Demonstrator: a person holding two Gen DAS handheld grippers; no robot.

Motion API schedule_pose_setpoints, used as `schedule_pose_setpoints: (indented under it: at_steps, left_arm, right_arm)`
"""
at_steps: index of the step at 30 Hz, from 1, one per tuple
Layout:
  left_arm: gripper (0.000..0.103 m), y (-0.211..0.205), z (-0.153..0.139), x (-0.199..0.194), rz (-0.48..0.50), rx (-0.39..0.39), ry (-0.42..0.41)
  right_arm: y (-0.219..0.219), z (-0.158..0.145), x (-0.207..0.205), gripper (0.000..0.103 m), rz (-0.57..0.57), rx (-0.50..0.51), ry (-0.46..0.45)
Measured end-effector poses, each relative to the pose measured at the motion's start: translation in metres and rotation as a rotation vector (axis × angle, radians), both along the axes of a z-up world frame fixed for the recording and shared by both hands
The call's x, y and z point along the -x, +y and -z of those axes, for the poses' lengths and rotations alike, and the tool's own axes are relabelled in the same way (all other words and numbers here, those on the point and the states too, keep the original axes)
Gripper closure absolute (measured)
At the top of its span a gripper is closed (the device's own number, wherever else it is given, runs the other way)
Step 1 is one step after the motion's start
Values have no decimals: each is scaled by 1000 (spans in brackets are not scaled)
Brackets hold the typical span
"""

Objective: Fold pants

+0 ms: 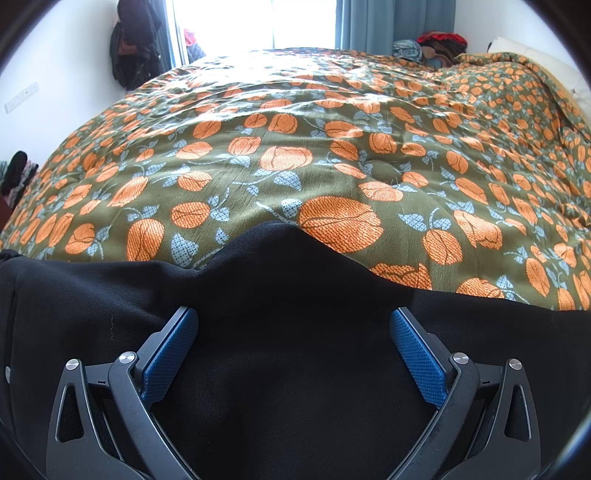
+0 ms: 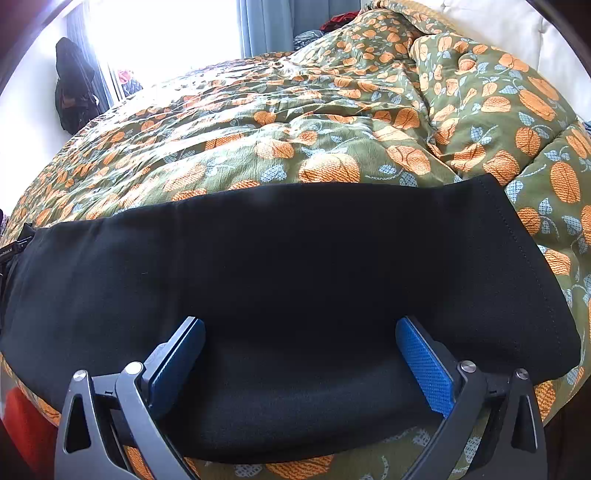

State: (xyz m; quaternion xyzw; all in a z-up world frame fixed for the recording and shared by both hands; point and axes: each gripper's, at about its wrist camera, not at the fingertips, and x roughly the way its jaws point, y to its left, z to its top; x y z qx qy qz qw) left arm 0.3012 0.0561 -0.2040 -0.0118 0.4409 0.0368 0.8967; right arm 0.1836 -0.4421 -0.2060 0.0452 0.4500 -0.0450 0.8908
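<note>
— Where are the pants?
— The black pants [image 2: 288,258] lie across the near edge of the floral quilt [image 2: 332,122]. Left gripper [image 1: 294,332] and right gripper [image 2: 300,343] hover spread wide, probably just above them.
— Anything nearby?
— A bunched quilt ridge [image 2: 480,96] and dark hanging clothes [image 1: 133,44] by the window.

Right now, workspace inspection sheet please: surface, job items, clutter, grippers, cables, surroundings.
Surface: bed with a rumpled olive quilt printed with orange flowers, bunched up at the far right.
Job's things: black pants laid lengthwise along the near edge, looking already doubled leg on leg; hem to the right.
Clutter: clothes pile beyond the bed's far corner.
Grippers: left gripper open, fingers low over the black cloth; right gripper open, over the pants' near edge.
Cables: nothing seen.
Surroundings: bright window, blue curtain, dark garments hanging on the wall, wall socket.
</note>
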Motion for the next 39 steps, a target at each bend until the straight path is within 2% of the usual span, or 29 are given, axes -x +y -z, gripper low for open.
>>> schedule_pose_setpoints:
  at_steps: [39]
  left_arm:
    - [1,0,0,0,0,0,0]
  right_arm:
    - [-2,-2,-2,0,-13,1,9]
